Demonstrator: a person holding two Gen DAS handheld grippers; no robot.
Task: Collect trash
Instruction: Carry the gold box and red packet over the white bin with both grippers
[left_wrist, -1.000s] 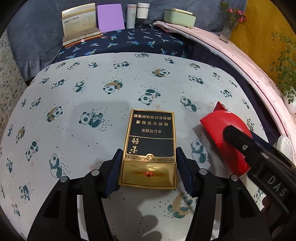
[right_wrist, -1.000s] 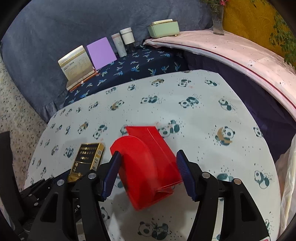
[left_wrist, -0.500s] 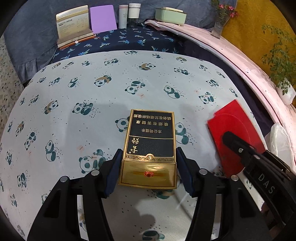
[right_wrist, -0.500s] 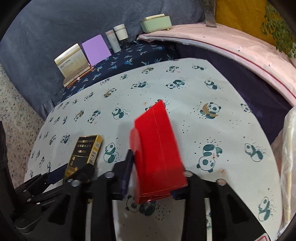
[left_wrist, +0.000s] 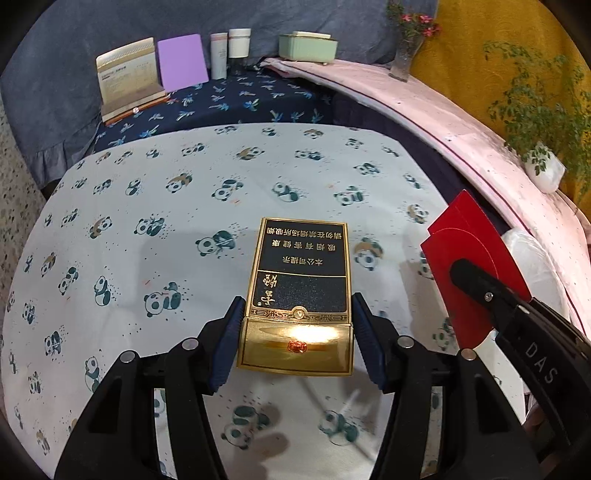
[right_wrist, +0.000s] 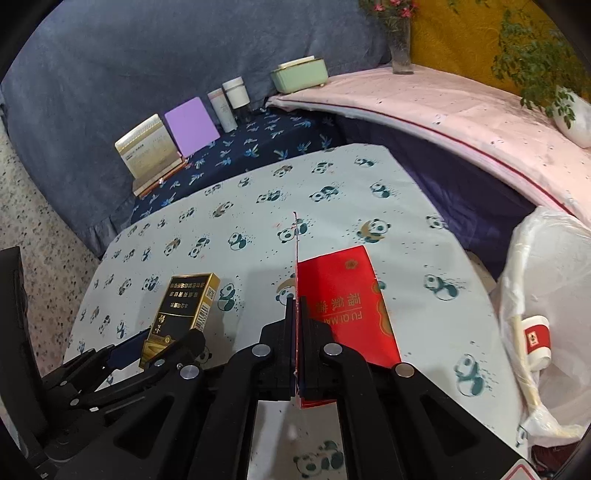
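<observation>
**Trash held in both tongs above the panda-print tabletop**

Cigarette pack, black and gold with Chinese lettering, sits lengthwise between the blue pads of the left tongs. The pads press on its gold lower end from both sides, part-way open around its width, and the rest of the pack sticks out ahead of the fingers. Red envelope, flattened, is pinched in the right tongs, whose jaws have just been closing and now stand all but fully together on it. One red panel stands edge-on straight ahead of the tips, and the other panel, with gold printing, fans out to the right of them.

From the left wrist view the right tongs lie to the right of the pack with the envelope at their tip. From the right wrist view the left tongs lie to the left, carrying the pack.

Below both is the tabletop, covered in a pale cloth with pandas. To the right of the right tongs is a white plastic bag holding a paper cup. Far ahead of the tongs, on a dark blue cloth, stand a cream box, a purple card, two white containers and a pale green box.
</observation>
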